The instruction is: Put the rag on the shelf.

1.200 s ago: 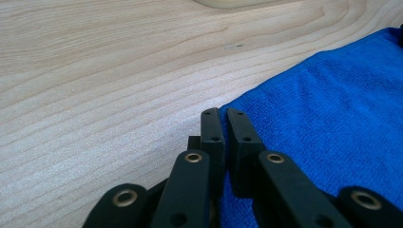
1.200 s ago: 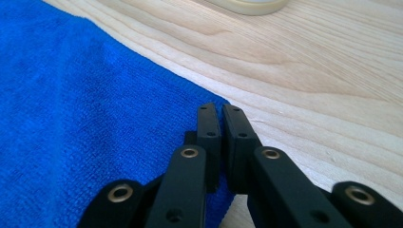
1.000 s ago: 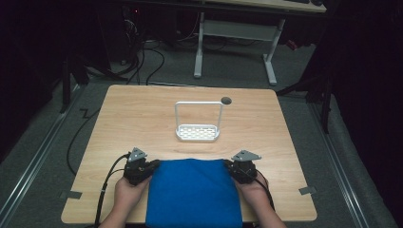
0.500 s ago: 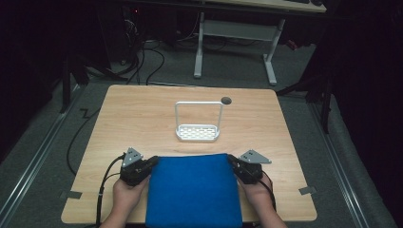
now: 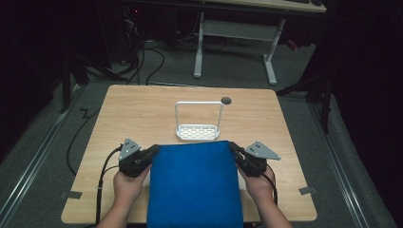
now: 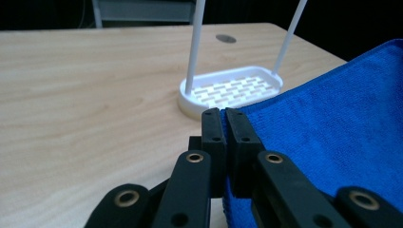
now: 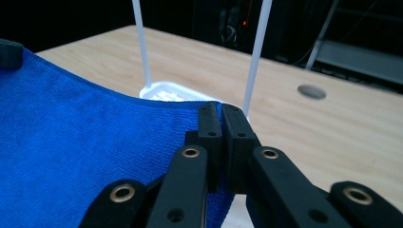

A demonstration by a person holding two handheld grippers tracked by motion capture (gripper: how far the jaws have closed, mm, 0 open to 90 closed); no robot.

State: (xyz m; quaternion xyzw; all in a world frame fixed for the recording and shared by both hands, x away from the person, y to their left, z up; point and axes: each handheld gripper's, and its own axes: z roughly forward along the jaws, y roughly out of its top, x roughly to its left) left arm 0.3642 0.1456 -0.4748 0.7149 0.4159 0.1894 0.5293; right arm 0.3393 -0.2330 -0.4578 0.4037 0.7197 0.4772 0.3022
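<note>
Blue cloth [image 5: 195, 183] hangs stretched between the two grippers at the near edge of the wooden table [image 5: 142, 109]. The left gripper [image 5: 151, 152] pinches its far left corner, the right gripper [image 5: 234, 147] its far right corner (jaws of both clamped tight on fabric). Just beyond stands a white rack [image 5: 198, 124].

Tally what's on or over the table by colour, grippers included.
Blue: 1, towel
White: 1, rack
Black: 2, left gripper and right gripper, each shut on a towel corner
Total: 4
</note>
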